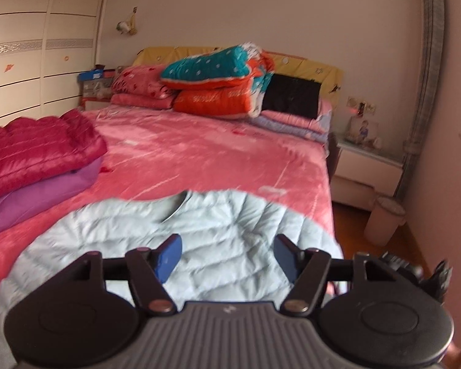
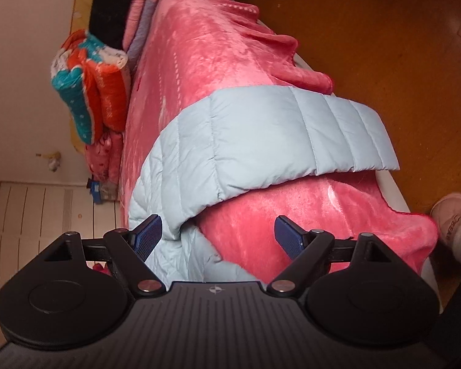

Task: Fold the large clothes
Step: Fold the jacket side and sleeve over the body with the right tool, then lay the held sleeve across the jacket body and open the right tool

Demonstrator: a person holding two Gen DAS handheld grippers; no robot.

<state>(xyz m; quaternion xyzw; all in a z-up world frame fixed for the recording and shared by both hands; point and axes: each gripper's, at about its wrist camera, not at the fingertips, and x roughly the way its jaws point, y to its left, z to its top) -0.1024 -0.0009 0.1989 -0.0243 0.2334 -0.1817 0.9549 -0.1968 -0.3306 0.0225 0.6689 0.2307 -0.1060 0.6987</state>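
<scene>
The pale blue quilted jacket (image 1: 199, 246) lies across the pink bed (image 1: 199, 153), collar toward the headboard, one sleeve (image 2: 307, 135) draping over the side. My left gripper (image 1: 227, 252) and right gripper (image 2: 218, 233) both gape wide, holding nothing.

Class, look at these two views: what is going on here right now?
A person is folding clothes on a bed covered by a pink plush blanket. A pale blue quilted jacket lies spread there, one sleeve hanging over the edge. The left gripper and right gripper are both open, holding nothing.
</scene>
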